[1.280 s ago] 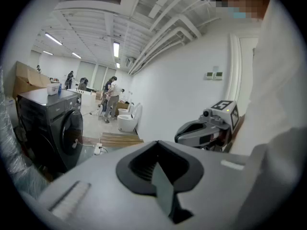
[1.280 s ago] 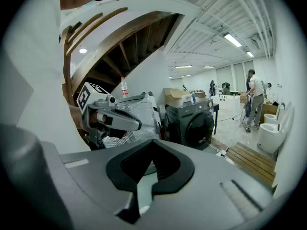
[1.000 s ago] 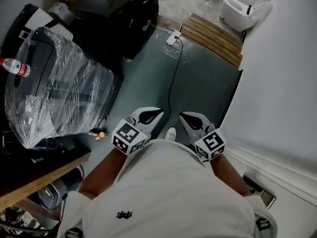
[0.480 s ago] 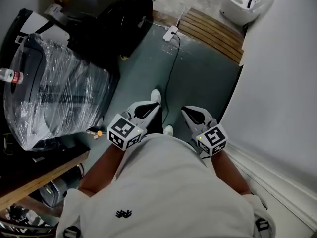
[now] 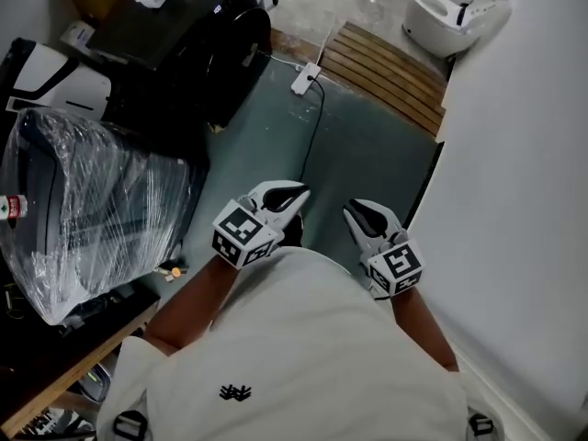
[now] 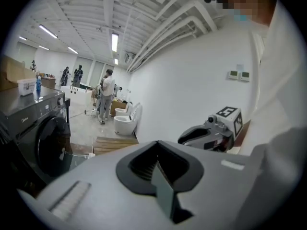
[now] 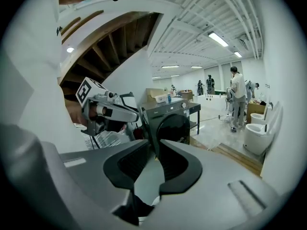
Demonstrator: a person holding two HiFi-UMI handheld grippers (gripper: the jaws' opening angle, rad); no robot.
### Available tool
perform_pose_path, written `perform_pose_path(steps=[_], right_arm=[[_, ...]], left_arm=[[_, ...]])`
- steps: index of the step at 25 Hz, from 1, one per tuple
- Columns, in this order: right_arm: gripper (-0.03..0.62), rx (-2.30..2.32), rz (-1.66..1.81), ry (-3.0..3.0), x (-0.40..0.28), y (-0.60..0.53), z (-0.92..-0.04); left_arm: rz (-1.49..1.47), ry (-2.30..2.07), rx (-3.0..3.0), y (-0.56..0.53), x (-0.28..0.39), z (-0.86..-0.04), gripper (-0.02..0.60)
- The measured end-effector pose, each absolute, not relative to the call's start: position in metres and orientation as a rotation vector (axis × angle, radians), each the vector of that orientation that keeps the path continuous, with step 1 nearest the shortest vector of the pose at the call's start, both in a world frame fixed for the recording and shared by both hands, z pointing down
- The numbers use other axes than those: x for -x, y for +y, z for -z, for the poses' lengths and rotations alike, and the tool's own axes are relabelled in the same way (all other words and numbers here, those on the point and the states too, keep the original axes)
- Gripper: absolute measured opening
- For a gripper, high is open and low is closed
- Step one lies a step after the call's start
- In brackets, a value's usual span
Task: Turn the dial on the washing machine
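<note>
Teal-green floor [image 5: 367,145] fills the middle of the head view, with a white wall [image 5: 524,154] on the right, and one wooden slatted platform [image 5: 386,67] and two white toilets [image 5: 455,15] at the far end. One dark front-loading washing machine [image 5: 197,49] stands at the upper left, well apart from both grippers, and one plastic-wrapped appliance [image 5: 92,209] sits nearer on the left. Two bare forearms [image 5: 188,306] reach forward side by side from the person's white shirt [image 5: 303,356]. The left gripper [image 5: 287,198] and right gripper [image 5: 360,214] point ahead and slightly down over the floor, each with one marker cube [image 5: 241,234] at its wrist end. In the left gripper view, its jaws meet at the tips with nothing between them. The washing machine stands off to the left, the other gripper hangs at the right, and several people [image 6: 107,97] stand far down the hall. In the right gripper view, its jaws have just been opening and stand a narrow slit apart, empty. The washing machine lies ahead beyond them, its small dial [image 7: 183,105] near the top right corner of the front, untouched.
</note>
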State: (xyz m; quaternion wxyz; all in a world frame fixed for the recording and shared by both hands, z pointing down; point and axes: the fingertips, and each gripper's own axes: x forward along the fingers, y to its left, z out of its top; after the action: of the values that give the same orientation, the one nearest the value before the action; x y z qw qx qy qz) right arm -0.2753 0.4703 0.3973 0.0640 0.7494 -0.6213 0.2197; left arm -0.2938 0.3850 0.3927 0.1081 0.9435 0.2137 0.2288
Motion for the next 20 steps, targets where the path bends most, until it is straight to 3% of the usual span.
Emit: perform_pose_path(steps=[9,20], right_arm=[[0.048,-2.109,-0.539,-1.93,0.157,0.343,-0.388],[0.048,-1.798,-0.431,-2.157,0.011,0.181,-0.405]], left_arm=[[-0.622,0.513,-2.813,0.28,0.207,-0.38,0.057],[-0.551,-0.044,-2.811,0.132,0.125,-0.393,0.055]])
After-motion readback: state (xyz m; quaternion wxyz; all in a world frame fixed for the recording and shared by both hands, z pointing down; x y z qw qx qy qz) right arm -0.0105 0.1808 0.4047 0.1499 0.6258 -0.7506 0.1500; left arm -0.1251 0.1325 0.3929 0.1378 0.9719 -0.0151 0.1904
